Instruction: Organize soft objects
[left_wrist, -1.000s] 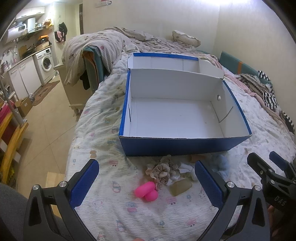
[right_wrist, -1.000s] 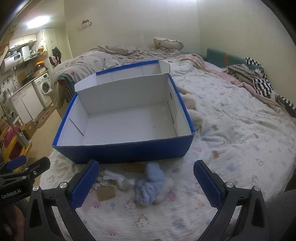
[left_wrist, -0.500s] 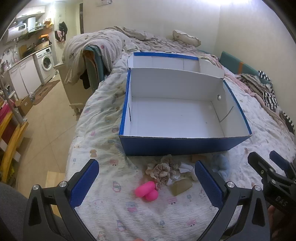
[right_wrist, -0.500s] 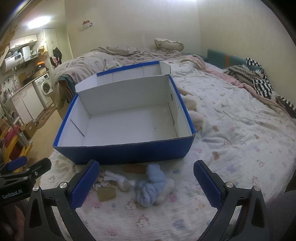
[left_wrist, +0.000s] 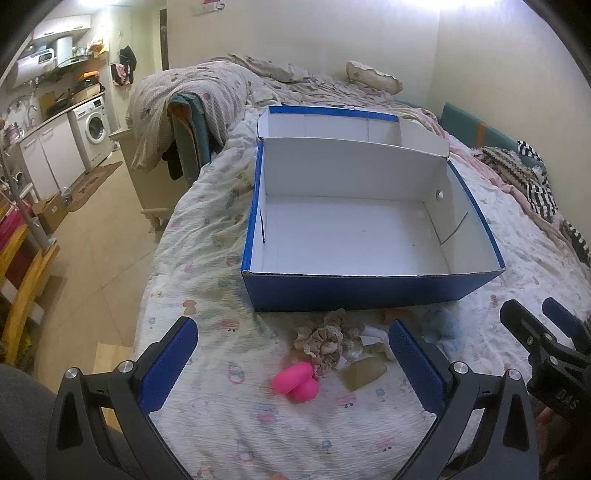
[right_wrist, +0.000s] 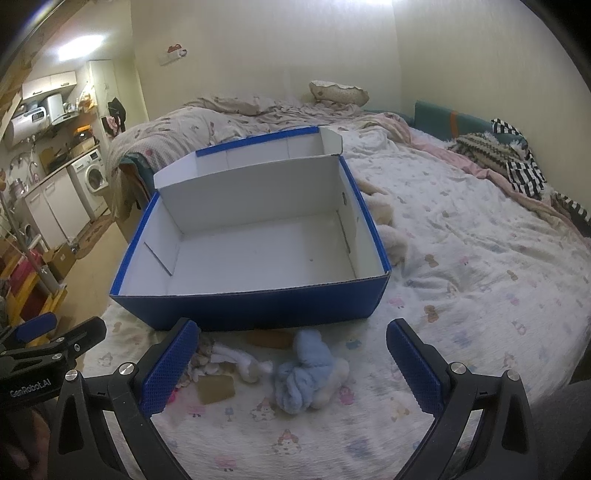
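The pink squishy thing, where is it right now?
In the left wrist view, the pink squishy thing lies on the bedsheet, in front of the blue box, just left of the beige scrunchie.

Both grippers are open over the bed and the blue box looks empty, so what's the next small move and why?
Probably lower the right gripper onto the light blue soft bundle. It lies almost centred between the open fingers, just in front of the blue box, which holds nothing yet. The left gripper hangs open above the pink toy.
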